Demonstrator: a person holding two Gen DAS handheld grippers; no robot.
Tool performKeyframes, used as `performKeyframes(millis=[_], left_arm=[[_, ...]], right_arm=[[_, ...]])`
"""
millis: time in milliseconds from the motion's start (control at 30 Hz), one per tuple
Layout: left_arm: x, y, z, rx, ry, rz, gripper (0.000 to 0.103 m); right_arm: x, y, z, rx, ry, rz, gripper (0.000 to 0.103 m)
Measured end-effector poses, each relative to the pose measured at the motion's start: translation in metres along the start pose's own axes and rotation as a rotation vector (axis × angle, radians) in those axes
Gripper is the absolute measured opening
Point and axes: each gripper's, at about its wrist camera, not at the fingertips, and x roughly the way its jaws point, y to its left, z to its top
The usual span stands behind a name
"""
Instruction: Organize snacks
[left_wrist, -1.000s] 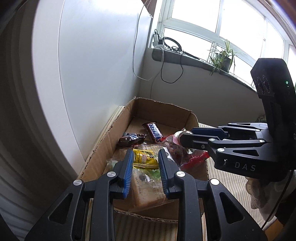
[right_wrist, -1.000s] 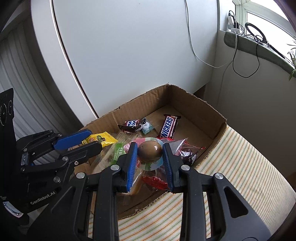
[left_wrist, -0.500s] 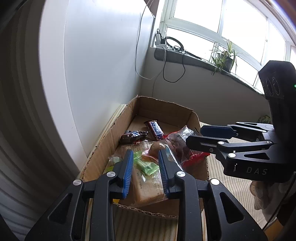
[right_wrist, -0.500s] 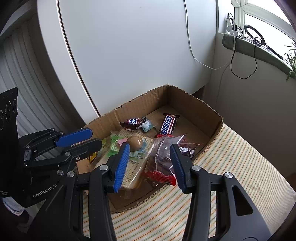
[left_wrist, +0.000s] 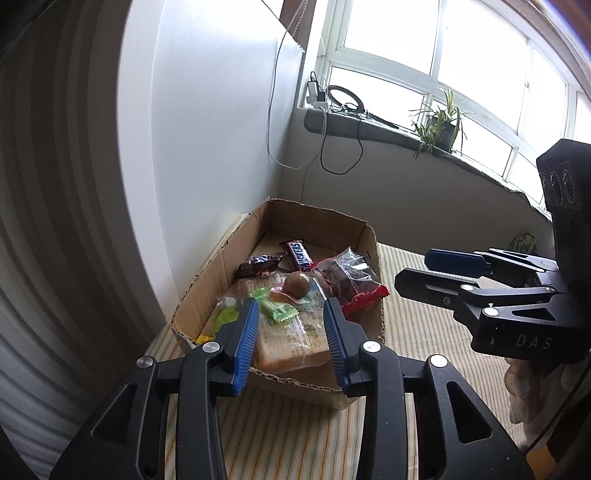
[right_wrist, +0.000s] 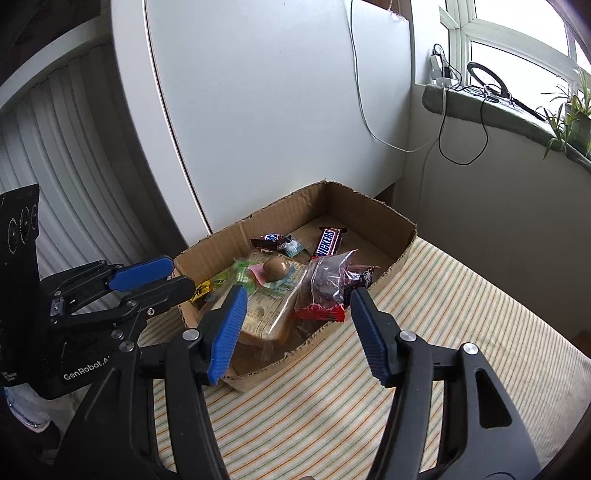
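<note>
The cardboard box sits on a striped cloth against a white wall, its long axis running from the near edge away toward the far corner. Inside, a Snickers bar lies at the far end, lengthwise along the box, and a brown egg-shaped sweet rests on a flat biscuit pack in the middle. A red-edged clear bag leans at the right wall. The left gripper and the right gripper hang at the near end, jaws apart and holding nothing.
</note>
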Motion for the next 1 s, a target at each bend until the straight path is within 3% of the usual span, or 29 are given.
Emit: performKeyframes(millis=[33,167,333,1000], left_arm=[[-0.004,-0.002,-0.001,0.001,-0.005,0.008,0.045],[-0.021,-0.012,-0.004,0.003,-0.035,0.067,0.068],[-0.041,-0.022,-0.009,0.031,-0.069,0.123,0.077],[-0.063,-0.026,-0.013,0.005,-0.085,0.158,0.079]], right_arm=[[-0.005,0.0,-0.003,0.003,-0.005,-0.009,0.062],[-0.031,-0.001,-0.015,0.044,-0.05,-0.031,0.085],[-0.054,-0.005,-0.027,0.099,-0.074,-0.09,0.092],[-0.078,-0.011,-0.038,0.134,-0.111,-0.167,0.094]])
